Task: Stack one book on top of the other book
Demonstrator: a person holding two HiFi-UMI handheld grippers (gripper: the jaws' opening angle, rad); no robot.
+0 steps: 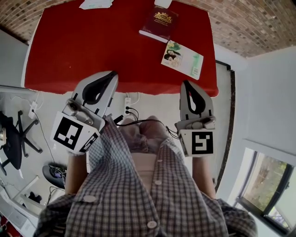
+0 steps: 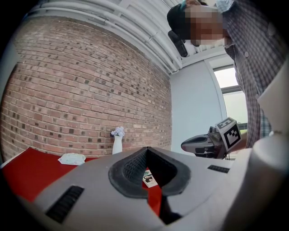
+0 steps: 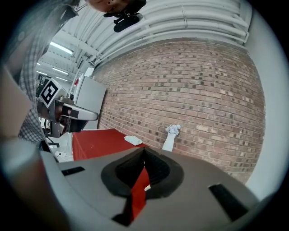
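Observation:
Two books lie side by side at the far right of the red table (image 1: 69, 51). One is a dark red book (image 1: 158, 22) with a gold emblem. Nearer to me lies a light picture book (image 1: 182, 59), which also shows through the left jaws' gap as the picture book (image 2: 148, 178). My left gripper (image 1: 111, 75) is shut and empty at the table's near edge, left of the books. My right gripper (image 1: 187, 84) is shut and empty too, just short of the near edge below the picture book. Each gripper view looks over closed jaws, left gripper (image 2: 146, 151) and right gripper (image 3: 144, 151).
A white tissue pack (image 1: 95, 3) and a white vase with flowers (image 2: 117, 143) stand at the table's far edge by the brick wall. On the floor before the table are a power strip with cables (image 1: 128, 104) and, to the left, an office chair (image 1: 14, 134).

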